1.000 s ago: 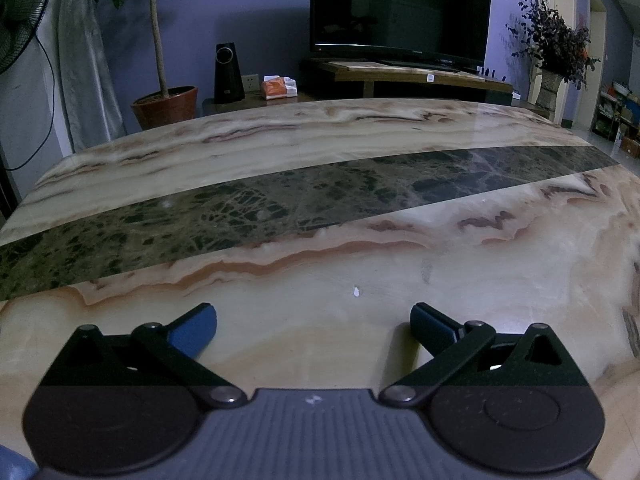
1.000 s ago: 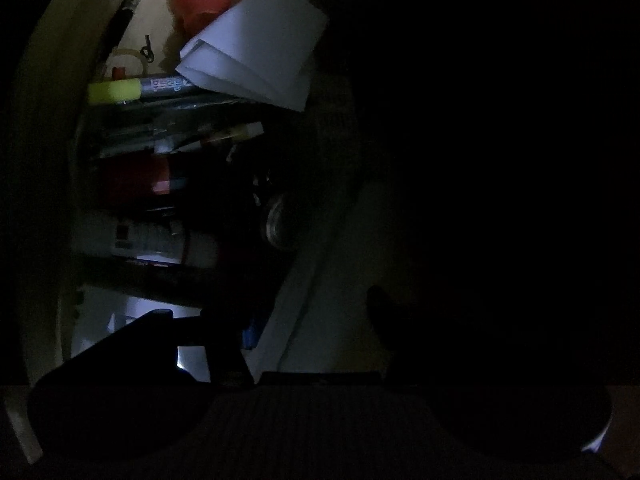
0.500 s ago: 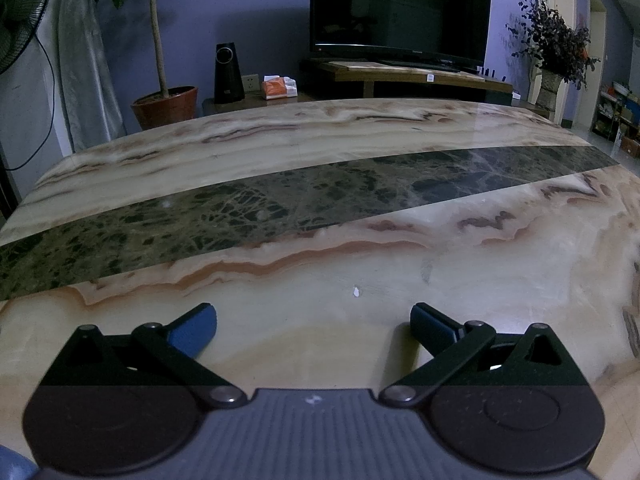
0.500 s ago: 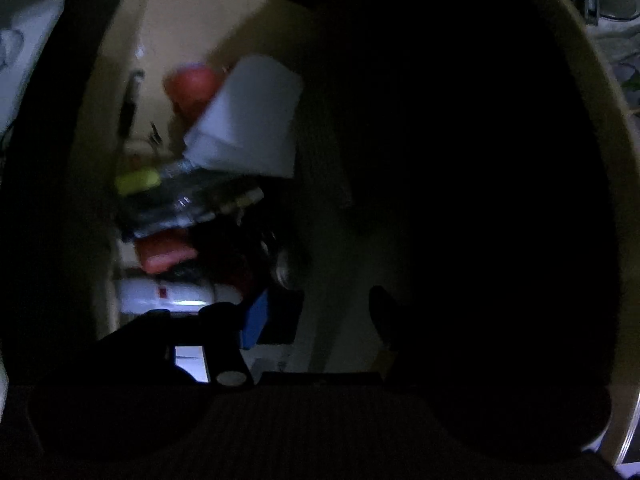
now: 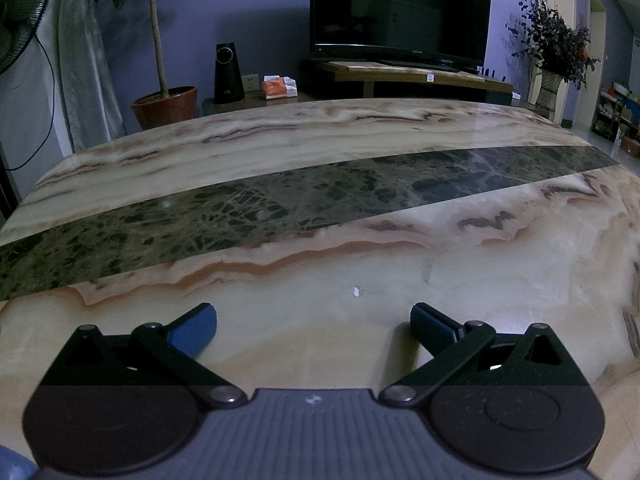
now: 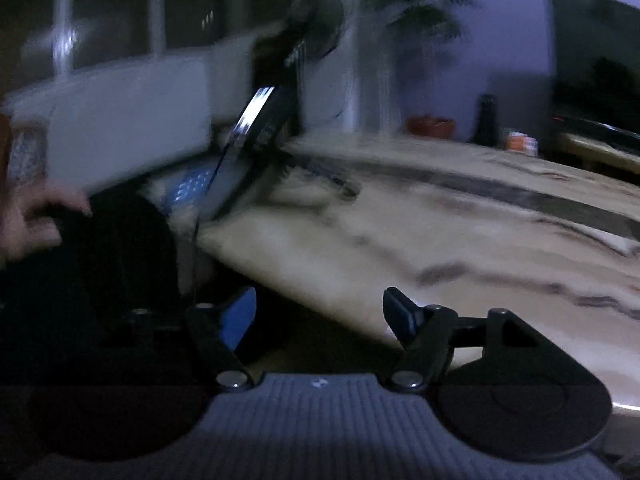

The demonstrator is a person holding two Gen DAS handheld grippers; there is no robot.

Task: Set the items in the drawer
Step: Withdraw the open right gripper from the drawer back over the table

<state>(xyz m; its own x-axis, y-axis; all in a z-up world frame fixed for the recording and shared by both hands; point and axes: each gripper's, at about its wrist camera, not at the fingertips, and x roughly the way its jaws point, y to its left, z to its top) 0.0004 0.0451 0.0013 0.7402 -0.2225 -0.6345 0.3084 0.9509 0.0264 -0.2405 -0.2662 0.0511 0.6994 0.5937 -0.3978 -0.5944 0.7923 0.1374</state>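
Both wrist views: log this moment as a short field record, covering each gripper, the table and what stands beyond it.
left gripper: open, nothing between the jaws, low over the table
right gripper: open, empty, jaws just opened wider; view blurred
table: marble, dark band across it
white speck: on the table ahead of the left gripper
beyond table: television, potted plant, tissue box
drawer: not in view

My left wrist view is dim and bluish but sharp; a faint sheen lies on the marble table near its far right corner; fisheye bends its edges. My right wrist view is darker; motion blur smears everything beyond my gripper.
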